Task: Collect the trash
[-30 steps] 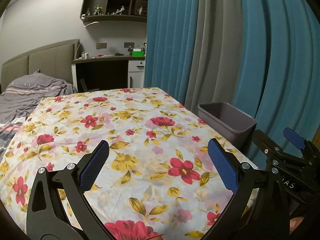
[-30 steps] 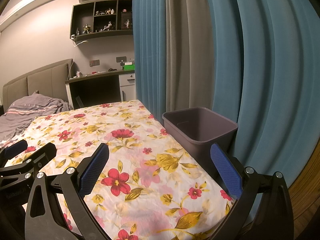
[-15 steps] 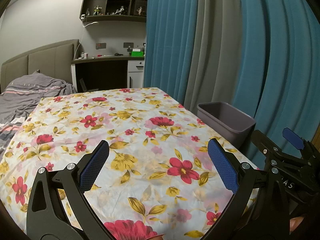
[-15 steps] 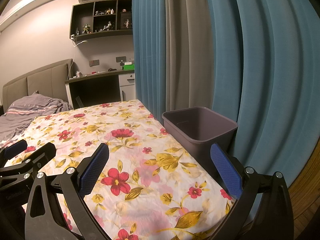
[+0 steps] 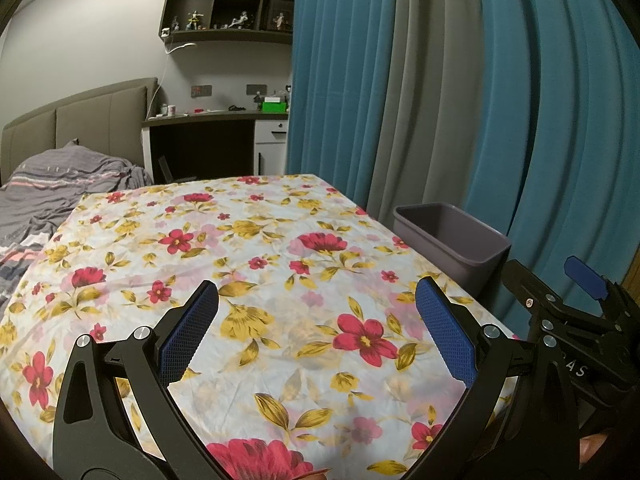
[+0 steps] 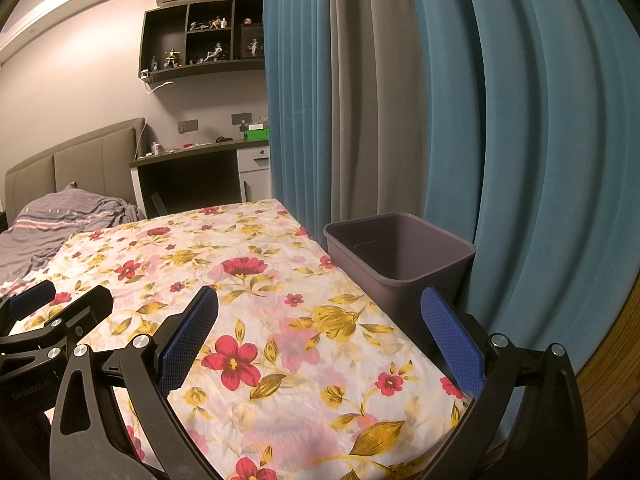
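Observation:
A dark purple bin (image 6: 400, 252) stands just past the right edge of the flowered tablecloth (image 6: 248, 280), against the curtains; it also shows in the left wrist view as the bin (image 5: 452, 236). No trash is visible on the cloth. My left gripper (image 5: 316, 300) hovers open above the near part of the cloth, nothing between its blue pads. My right gripper (image 6: 320, 308) is open too, its right finger near the bin's front corner. Each gripper shows at the edge of the other's view.
Blue and grey curtains (image 6: 460, 100) hang close on the right. A bed with a grey blanket (image 5: 60, 184) lies to the left. A desk (image 5: 208, 140) and a wall shelf (image 5: 228, 4) stand at the back. Wooden floor (image 6: 616, 360) shows at far right.

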A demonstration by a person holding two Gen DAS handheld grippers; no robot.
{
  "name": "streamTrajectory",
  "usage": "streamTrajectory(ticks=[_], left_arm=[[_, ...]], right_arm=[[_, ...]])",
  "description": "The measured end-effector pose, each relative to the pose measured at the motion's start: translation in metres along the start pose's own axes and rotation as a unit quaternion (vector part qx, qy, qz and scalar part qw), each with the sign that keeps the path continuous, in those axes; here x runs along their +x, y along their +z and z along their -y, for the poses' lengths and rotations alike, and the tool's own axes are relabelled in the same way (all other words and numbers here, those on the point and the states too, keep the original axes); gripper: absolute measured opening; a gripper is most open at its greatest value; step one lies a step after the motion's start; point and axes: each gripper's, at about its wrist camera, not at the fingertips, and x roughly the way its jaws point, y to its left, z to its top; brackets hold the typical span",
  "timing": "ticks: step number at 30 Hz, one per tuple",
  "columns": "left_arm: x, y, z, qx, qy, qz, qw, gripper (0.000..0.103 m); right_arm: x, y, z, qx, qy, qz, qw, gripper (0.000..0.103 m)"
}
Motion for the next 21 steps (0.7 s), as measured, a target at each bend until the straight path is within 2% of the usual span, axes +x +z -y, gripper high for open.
streamTrajectory(ticks=[21], left_arm=[[0.0008,-0.0017,0.005,0.001,-0.001,0.001,1.0,0.097]], right_arm=[[0.0003,-0.0006,0.0007,0.001,0.0,0.0,1.0,0.097]])
